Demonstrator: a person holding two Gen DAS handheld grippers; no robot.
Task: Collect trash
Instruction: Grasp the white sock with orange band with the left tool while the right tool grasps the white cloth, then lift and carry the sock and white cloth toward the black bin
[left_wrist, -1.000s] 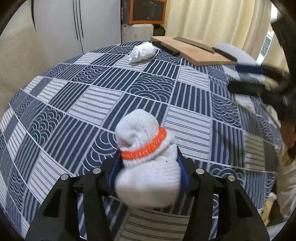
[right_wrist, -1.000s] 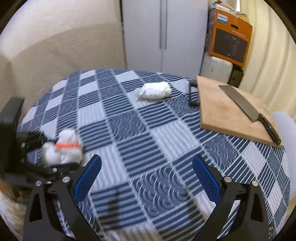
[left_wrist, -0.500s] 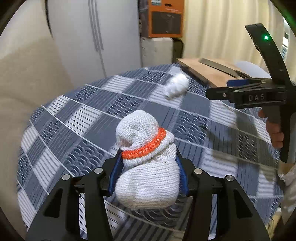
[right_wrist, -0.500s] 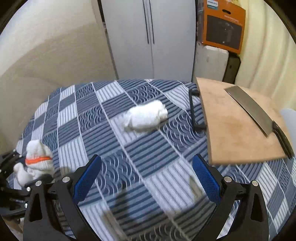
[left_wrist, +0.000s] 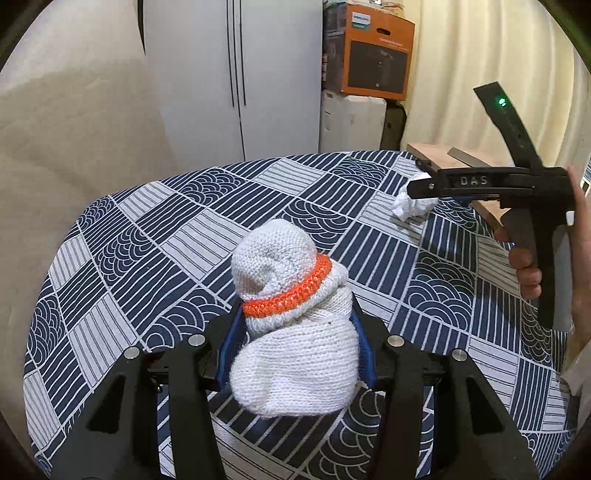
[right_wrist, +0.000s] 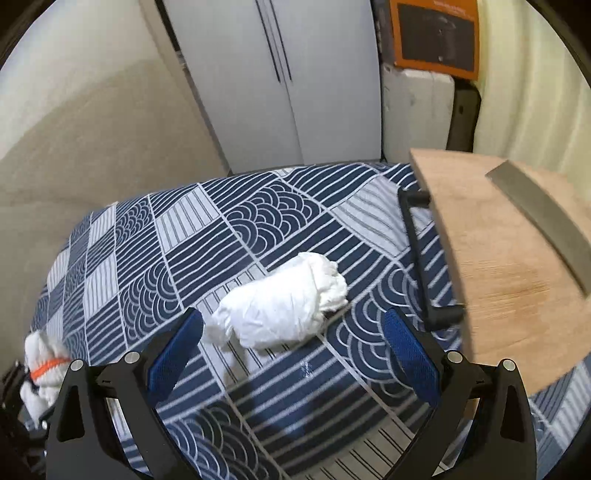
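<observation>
My left gripper (left_wrist: 295, 354) is clamped on a rolled white sock (left_wrist: 291, 332) with an orange band, the blue pads pressing its sides — the bundle sits upright between them, raised over the tablecloth (left_wrist: 155, 266), a navy-and-white pattern of stripes and wave arcs. From the right wrist view the same sock (right_wrist: 40, 369) shows at the far left edge, low down, partly blurred.

My right gripper (right_wrist: 291, 350) hangs with its fingers spread wide, nothing between them. Just ahead of the blue pads (right_wrist: 173, 350) lies a crumpled white paper wad (right_wrist: 280, 306), resting on the cloth, closer to the left pad than to the right one; I cannot tell whether that pad touches it. In the left wrist view the wad (left_wrist: 410, 206) peeks out beneath the black body of my right gripper (left_wrist: 491, 188), which my right hand (left_wrist: 532, 266) grips by the handle.

Right of the wad sits a wooden cutting board (right_wrist: 498, 258) with a black handle (right_wrist: 421, 258) at its near edge, and a cleaver blade (right_wrist: 543, 225) lies on the wood. Beyond the table — a white cabinet (right_wrist: 295, 74), an orange box (right_wrist: 436, 33) and a cream curtain (left_wrist: 480, 74).
</observation>
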